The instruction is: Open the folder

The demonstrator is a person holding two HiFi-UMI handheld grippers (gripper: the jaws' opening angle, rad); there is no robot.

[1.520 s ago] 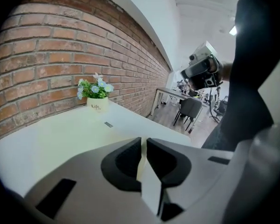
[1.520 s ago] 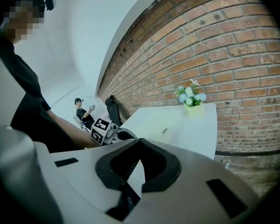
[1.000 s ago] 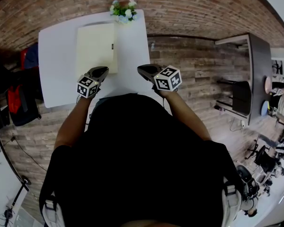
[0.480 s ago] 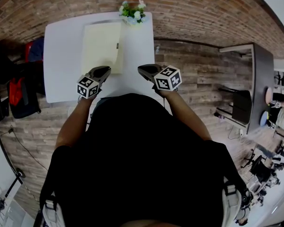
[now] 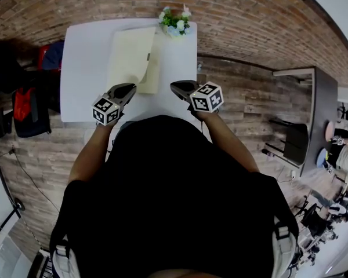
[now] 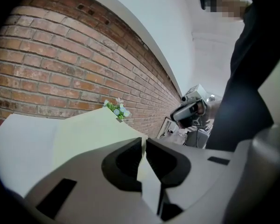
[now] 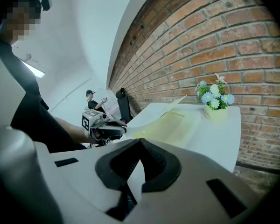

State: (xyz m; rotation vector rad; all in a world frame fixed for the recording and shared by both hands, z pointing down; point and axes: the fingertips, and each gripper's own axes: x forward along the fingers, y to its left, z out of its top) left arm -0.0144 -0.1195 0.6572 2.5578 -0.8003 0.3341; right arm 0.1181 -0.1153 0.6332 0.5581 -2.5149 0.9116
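Head view: left gripper clamps raised cover of folder.
Right gripper closed, empty; flowers in far pot.

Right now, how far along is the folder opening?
Done: left gripper is shut on the cover at its corner. In hand: cover lifted partway, bowed above the base. Left: swing it fully open onto the table. Right gripper is shut, empty.

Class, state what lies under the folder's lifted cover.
Under the cover, gripped by the left tongs, the folder's pale inner panel shows. In the head view the cover hides most of it.
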